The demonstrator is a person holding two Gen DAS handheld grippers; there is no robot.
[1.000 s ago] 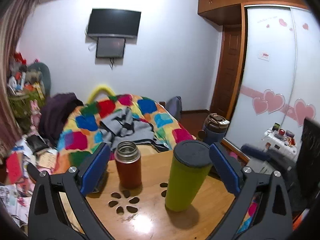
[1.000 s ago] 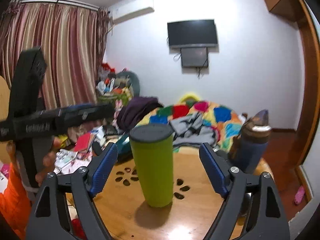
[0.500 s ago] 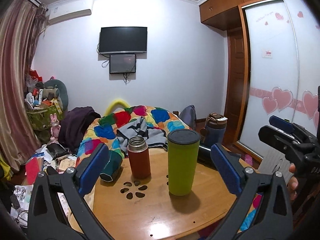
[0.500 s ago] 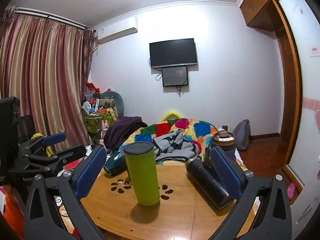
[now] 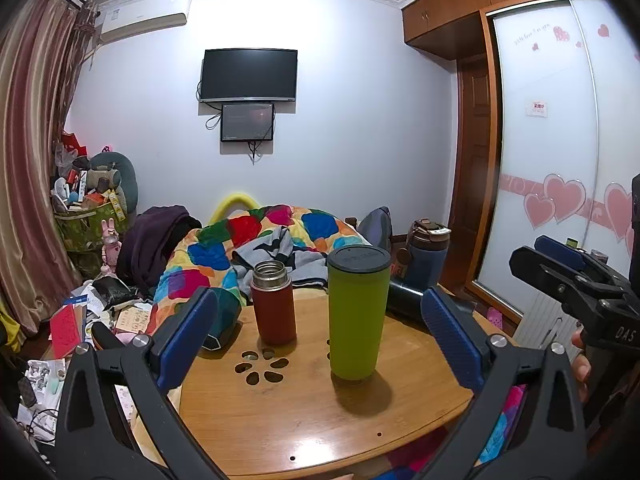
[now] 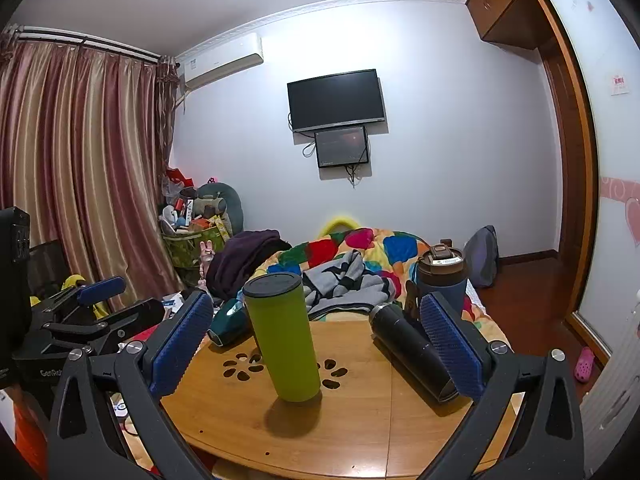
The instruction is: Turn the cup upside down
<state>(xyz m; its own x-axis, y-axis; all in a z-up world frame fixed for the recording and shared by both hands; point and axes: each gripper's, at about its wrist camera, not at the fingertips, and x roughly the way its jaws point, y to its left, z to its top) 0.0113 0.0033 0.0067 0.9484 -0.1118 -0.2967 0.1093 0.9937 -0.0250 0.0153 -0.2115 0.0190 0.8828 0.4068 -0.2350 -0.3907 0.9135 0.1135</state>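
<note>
A tall green cup (image 5: 357, 312) with a dark end on top stands on the round wooden table (image 5: 320, 412); it also shows in the right wrist view (image 6: 286, 334). My left gripper (image 5: 320, 340) is open and empty, held back from the table with the cup between its fingers' line of sight. My right gripper (image 6: 316, 344) is open and empty too, back from the cup. Each gripper shows at the edge of the other's view.
A red flask (image 5: 274, 304) stands left of the green cup. A black bottle (image 6: 412, 350) lies on the table's right. A teal cup (image 6: 228, 322) lies at the far left edge. A blue bottle (image 6: 442, 276) stands behind. A bed with a colourful quilt (image 5: 256, 248) lies beyond.
Both grippers have pulled back and up from the green cup, which stays standing on the table. More of the table and room shows now.
</note>
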